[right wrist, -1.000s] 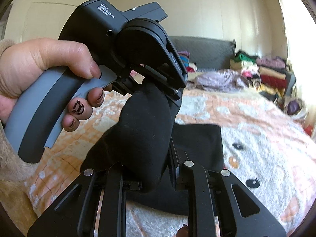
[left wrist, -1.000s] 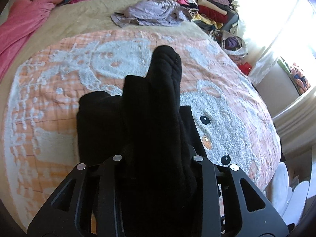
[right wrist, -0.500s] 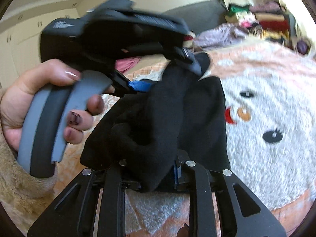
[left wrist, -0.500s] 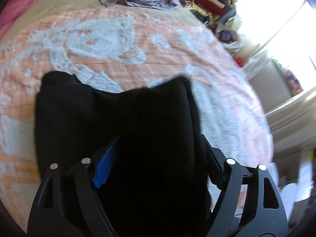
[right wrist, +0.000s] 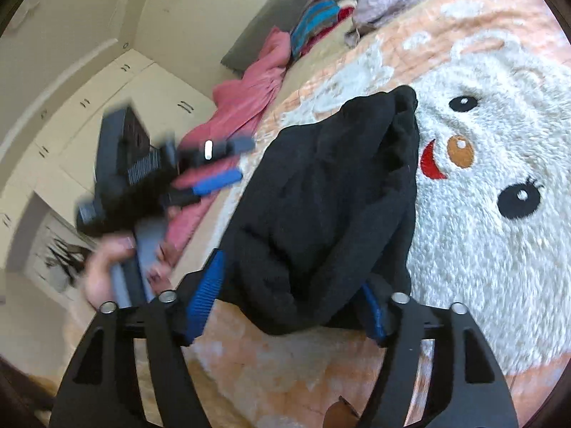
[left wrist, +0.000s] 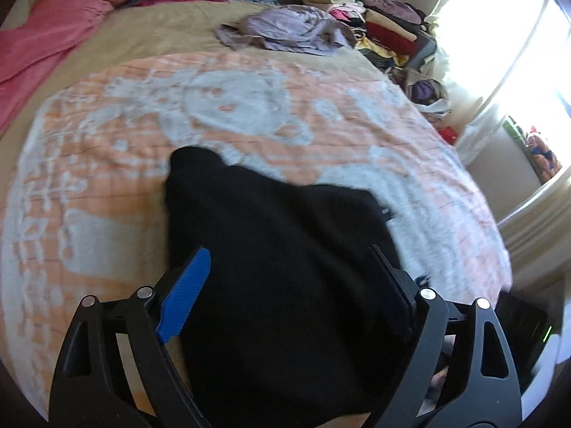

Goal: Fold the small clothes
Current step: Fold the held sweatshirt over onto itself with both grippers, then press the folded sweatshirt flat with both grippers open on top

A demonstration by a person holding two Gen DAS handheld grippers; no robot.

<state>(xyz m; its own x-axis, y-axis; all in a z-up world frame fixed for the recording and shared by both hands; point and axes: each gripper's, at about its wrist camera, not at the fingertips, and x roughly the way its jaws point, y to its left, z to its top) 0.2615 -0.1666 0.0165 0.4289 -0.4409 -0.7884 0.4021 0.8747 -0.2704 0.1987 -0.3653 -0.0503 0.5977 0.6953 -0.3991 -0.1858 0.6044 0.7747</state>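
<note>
One soft black fleece garment [right wrist: 332,207] lies bunched on the orange-and-white plush blanket [left wrist: 107,178] — light, limp, best pinched at corners. Left gripper [left wrist: 296,285] and right gripper [right wrist: 292,303] have just been opening, straddling cloth, gripping nothing.

We see bright daylight from the overexposed window [left wrist: 517,35], strong fisheye bending with dark corners, motion blur on the left gripper [right wrist: 214,174] and hand [right wrist: 107,271], featureless black garment [left wrist: 285,267].
</note>
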